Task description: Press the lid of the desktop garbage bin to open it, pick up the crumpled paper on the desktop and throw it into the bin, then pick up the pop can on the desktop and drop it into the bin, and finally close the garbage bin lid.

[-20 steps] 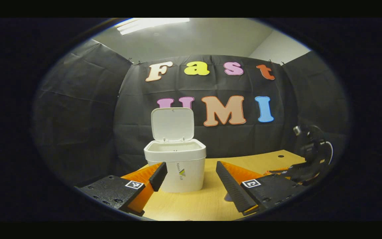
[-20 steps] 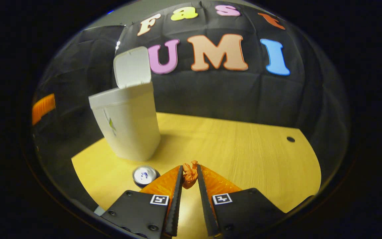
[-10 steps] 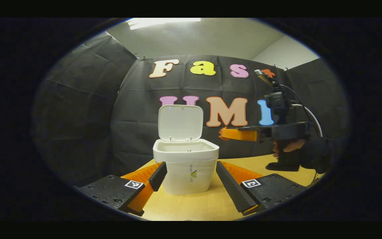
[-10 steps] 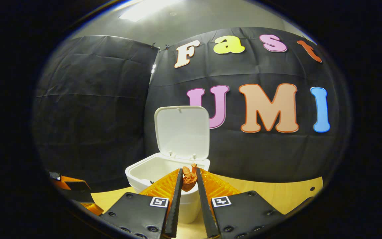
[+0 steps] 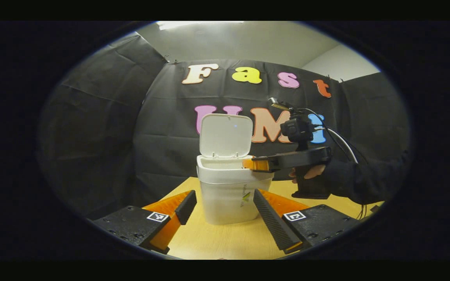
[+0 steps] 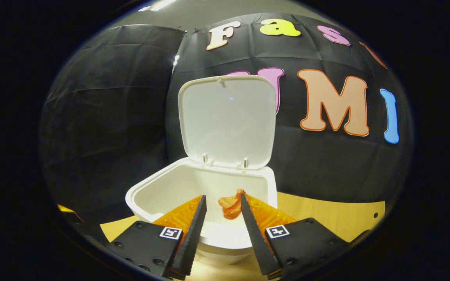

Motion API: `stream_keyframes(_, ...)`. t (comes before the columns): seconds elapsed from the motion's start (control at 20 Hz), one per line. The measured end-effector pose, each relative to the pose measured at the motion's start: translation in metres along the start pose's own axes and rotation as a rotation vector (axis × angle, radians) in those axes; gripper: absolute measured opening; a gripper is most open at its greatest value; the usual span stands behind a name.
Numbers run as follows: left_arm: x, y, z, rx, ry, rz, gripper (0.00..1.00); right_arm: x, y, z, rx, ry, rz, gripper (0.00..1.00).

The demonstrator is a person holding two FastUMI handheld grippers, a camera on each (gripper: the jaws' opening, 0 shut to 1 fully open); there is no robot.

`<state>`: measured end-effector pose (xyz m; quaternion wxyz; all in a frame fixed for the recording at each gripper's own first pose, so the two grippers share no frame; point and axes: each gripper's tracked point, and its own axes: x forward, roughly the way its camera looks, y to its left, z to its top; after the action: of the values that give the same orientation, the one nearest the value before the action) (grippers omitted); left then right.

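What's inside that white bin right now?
Orange crumpled paper over the open bin, beside one finger of the right hand-held gripper. The fingers hide the bin's bottom.

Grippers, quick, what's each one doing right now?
Left gripper: open, holding nothing.
Right gripper: open over the bin, crumpled paper touching only one finger.

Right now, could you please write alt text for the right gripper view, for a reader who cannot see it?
The right gripper is open over the white desktop garbage bin, and the orange crumpled paper sits between its fingers, against the right one. The bin's lid stands upright behind, on a wooden desktop.
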<state>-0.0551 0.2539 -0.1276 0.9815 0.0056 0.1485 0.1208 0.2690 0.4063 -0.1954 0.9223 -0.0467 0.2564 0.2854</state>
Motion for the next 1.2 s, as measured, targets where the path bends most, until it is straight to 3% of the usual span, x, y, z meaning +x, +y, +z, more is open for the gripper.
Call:
stream_keyframes(0.05, 0.004, -0.005, -0.002, 0.002, 0.002, -0.011, 0.91, -0.009, -0.006, 0.006, -0.013, -0.021, -0.013, 0.67)
stream_keyframes(0.1, 0.007, -0.012, -0.003, 0.002, 0.004, -0.026, 0.90, -0.021, -0.011, 0.014, -0.022, -0.049, -0.022, 0.78)
stream_keyframes(0.2, 0.017, -0.032, -0.005, 0.001, 0.006, -0.065, 0.90, -0.038, -0.015, 0.033, -0.030, -0.119, -0.005, 0.80)
stream_keyframes(0.4, 0.031, -0.084, -0.014, 0.014, 0.011, -0.157, 0.90, -0.089, -0.041, 0.050, 0.011, -0.153, 0.005, 0.80)
stream_keyframes(0.55, 0.034, -0.133, -0.049, 0.024, 0.048, -0.241, 0.91, -0.152, -0.101, 0.058, 0.046, -0.226, -0.086, 0.80)
stream_keyframes(0.85, 0.035, -0.210, -0.135, 0.017, 0.172, -0.316, 0.91, -0.268, -0.234, 0.001, 0.090, -0.199, -0.351, 0.79)
stream_keyframes(1.0, 0.041, -0.221, -0.166, 0.031, 0.202, -0.281, 0.91, -0.322, -0.284, -0.040, 0.108, -0.133, -0.473, 0.80)
stream_keyframes(1.2, 0.059, -0.218, -0.201, 0.032, 0.244, -0.202, 0.91, -0.375, -0.321, -0.079, 0.138, -0.066, -0.582, 0.80)
